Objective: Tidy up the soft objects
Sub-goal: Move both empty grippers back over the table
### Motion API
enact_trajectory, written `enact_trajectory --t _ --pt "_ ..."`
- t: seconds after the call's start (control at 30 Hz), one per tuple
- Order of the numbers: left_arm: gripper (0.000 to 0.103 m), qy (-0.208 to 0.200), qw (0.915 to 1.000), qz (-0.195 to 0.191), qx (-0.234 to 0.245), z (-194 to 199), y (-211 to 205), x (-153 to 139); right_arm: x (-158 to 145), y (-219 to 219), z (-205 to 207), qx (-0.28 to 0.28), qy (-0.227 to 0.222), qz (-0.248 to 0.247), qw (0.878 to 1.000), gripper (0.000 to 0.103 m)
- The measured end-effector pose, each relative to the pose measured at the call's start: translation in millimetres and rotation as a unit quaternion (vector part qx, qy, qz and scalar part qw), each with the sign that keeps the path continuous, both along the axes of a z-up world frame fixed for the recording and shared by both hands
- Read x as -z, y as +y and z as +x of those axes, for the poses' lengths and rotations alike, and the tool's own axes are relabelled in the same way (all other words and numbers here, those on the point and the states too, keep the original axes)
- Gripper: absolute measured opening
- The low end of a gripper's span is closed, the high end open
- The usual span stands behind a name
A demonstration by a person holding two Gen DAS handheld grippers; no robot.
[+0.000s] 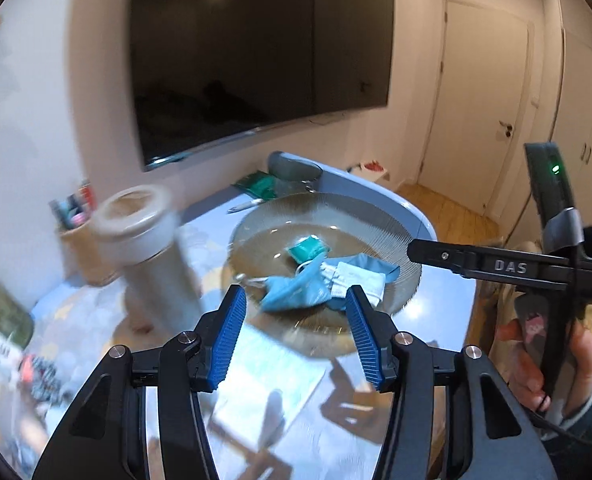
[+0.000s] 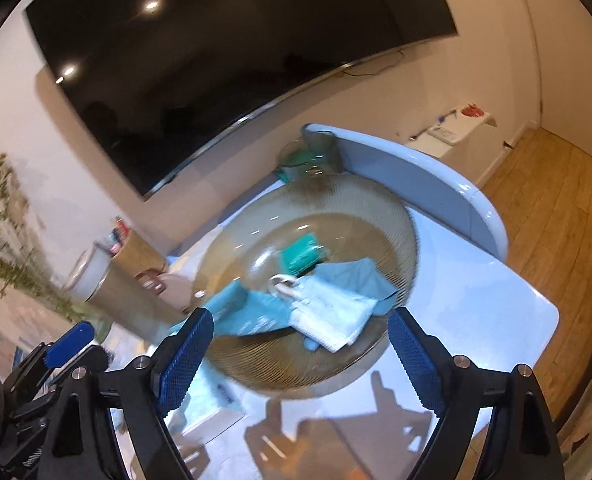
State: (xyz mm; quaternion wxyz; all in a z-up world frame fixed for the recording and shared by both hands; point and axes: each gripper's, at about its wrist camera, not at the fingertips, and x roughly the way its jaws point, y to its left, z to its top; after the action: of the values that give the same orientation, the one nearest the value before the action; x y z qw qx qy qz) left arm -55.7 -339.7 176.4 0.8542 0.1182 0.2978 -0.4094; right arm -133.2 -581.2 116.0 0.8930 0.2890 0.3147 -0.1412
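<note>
A ribbed glass bowl (image 1: 376,216) (image 2: 388,208) stands on the pale blue table. In it lie a crumpled blue cloth (image 1: 296,290) (image 2: 256,314), a white face mask (image 1: 360,280) (image 2: 328,316) and a small teal packet (image 1: 306,249) (image 2: 302,257). My left gripper (image 1: 296,334) hangs open just short of the bowl's near rim, nothing between its blue pads. My right gripper (image 2: 300,364) is open wide over the bowl's near rim, empty too. The right gripper's black finger (image 1: 468,261) reaches in from the right in the left wrist view.
A tall cup with a white lid (image 1: 152,252) (image 2: 96,276) stands left of the bowl, a pen holder (image 1: 76,236) behind it. A glass (image 2: 316,152) and a teal pack (image 1: 256,186) sit at the table's far end. A white packet (image 1: 256,372) lies near me. A TV (image 1: 256,56) hangs on the wall.
</note>
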Motion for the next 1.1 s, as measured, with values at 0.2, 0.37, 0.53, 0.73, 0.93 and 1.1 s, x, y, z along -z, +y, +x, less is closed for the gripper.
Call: enact_trajectory --t 0.2,0.37,0.53,0.73,0.93,1.1 --pt "0.071 -0.023 0.997 -0.034 -0.066 -18.4 103.2 -10.0 -12.3 55.3 -2.4 -0.044 -0.005 -0.017 0.999 0.088" --pt "0.071 -0.044 0.9884 -0.053 -0.136 -24.5 191.2 -24.6 -23.1 110.6 6.0 -0.091 -0.016 -0.035 0.995 0.088" --pt "0.071 -0.056 0.9732 -0.072 -0.211 -30.3 278.3 -31.4 -33.8 168.9 23.8 -0.141 -0.022 -0.056 0.988 0.088" --pt "0.071 -0.054 0.9573 -0.099 -0.266 -32.6 349.1 -27.4 -37.6 243.4 49.3 -0.21 -0.02 -0.076 0.975 0.088" --pt "0.071 -0.033 0.948 -0.111 -0.297 -30.8 392.8 -11.4 -38.3 312.0 69.8 -0.268 -0.015 -0.109 0.957 0.088" --pt "0.071 -0.016 0.9463 -0.109 -0.304 -20.9 411.2 6.6 -34.1 352.7 81.5 -0.297 -0.016 -0.142 0.944 0.088"
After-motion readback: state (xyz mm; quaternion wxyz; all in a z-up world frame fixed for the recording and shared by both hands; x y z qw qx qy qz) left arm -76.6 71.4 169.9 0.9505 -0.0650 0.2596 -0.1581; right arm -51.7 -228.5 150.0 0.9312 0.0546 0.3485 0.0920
